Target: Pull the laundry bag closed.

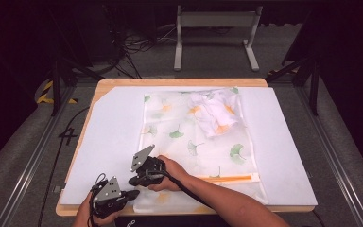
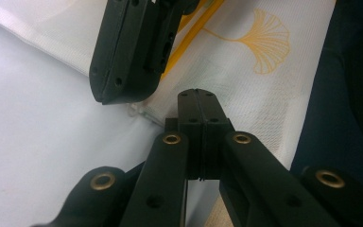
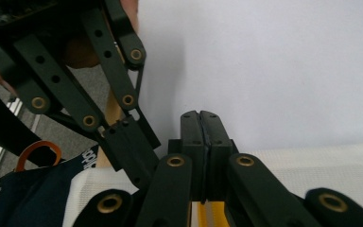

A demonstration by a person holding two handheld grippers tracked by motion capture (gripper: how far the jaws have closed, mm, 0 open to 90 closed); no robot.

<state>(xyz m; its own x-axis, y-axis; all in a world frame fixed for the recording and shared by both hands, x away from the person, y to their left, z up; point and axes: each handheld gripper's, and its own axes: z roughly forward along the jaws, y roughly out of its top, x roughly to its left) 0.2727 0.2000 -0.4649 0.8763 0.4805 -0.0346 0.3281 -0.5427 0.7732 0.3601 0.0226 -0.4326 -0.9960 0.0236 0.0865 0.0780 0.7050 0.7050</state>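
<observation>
Lying flat and lengthwise on the white sheet [image 1: 108, 132]: the mesh bag [image 1: 194, 142], translucent, printed with ginkgo leaves, its far end turned away from the person. Carried a crumpled white garment [image 1: 215, 111] inside at that far end. Was crossed near its near end by the orange zipper [image 1: 227, 178], running from the bag's right edge toward its left. Judged as the zipping step, with the garment already inside and both tools gathered at the bag's near-left corner. Hovered right at that corner: the right gripper [image 1: 132, 181], over the left end of the zipper, jaws pressed fully together in its own view [image 3: 200, 118], with no fabric or pull tab visible between them, though the orange strip passed just beneath. Sat just off the same corner, on the person's side: the left gripper [image 1: 133, 193], likewise clamped tight in its own view [image 2: 197, 97], tips above the bag's edge, nothing plainly pinched. Could not tell whether the zipper was already drawn closed along its whole run. Called next, probably, for parting one pair of jaws, pinning the corner fabric, and finding the small pull with the other. Beyond the sheet, just the wooden table [image 1: 170, 82] rim showing past the bag's far end.
</observation>
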